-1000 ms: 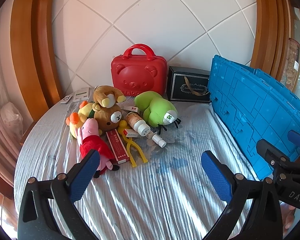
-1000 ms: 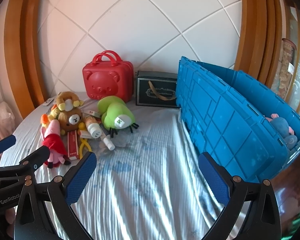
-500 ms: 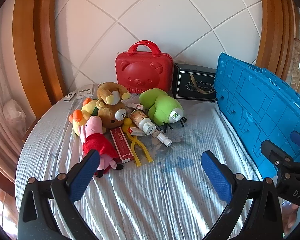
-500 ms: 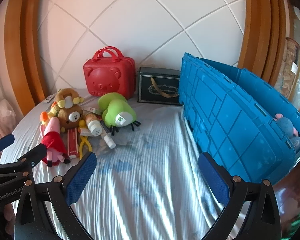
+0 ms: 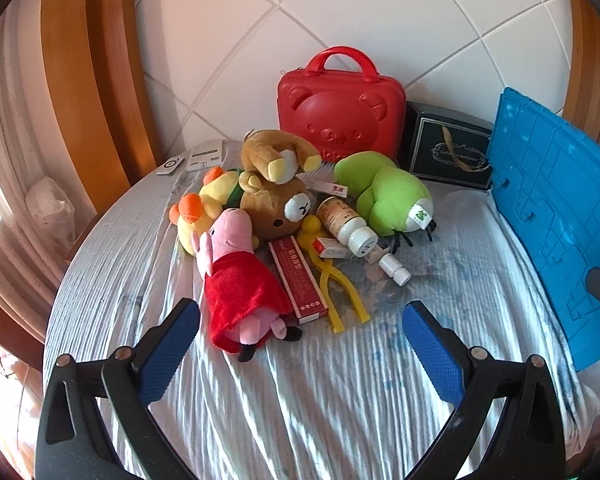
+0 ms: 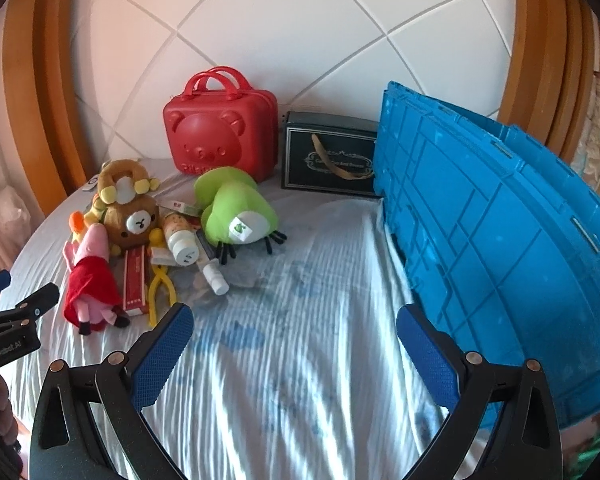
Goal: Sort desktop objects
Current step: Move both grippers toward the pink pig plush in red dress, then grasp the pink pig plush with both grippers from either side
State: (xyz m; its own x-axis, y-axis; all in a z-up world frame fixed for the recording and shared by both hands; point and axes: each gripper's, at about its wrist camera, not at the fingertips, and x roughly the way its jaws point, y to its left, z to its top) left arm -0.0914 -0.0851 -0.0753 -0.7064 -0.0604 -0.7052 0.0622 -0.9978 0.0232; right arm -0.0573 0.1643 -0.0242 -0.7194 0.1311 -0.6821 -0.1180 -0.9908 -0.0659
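Observation:
A heap of things lies on the white striped cloth: a pink pig plush in a red dress (image 5: 236,276) (image 6: 90,280), a brown bear plush (image 5: 276,196) (image 6: 130,212), a green plush (image 5: 384,198) (image 6: 232,208), a yellow-orange plush (image 5: 204,208), a red flat box (image 5: 298,280), yellow tongs (image 5: 332,284), a large pill bottle (image 5: 346,222) and a small one (image 5: 394,268). My left gripper (image 5: 300,344) stands open just in front of the pig plush, holding nothing. My right gripper (image 6: 294,346) is open over bare cloth, empty.
A big blue crate (image 6: 500,240) (image 5: 556,208) stands along the right side. At the back wall are a red bear case (image 5: 340,112) and a dark gift box (image 5: 448,148). Two remotes (image 5: 204,156) lie at the far left. The round table edge (image 5: 80,256) curves off left.
Both grippers have moved forward and left toward the toy heap, which now looks nearer. The crate's inside has slid out of the right wrist view. Both stay open.

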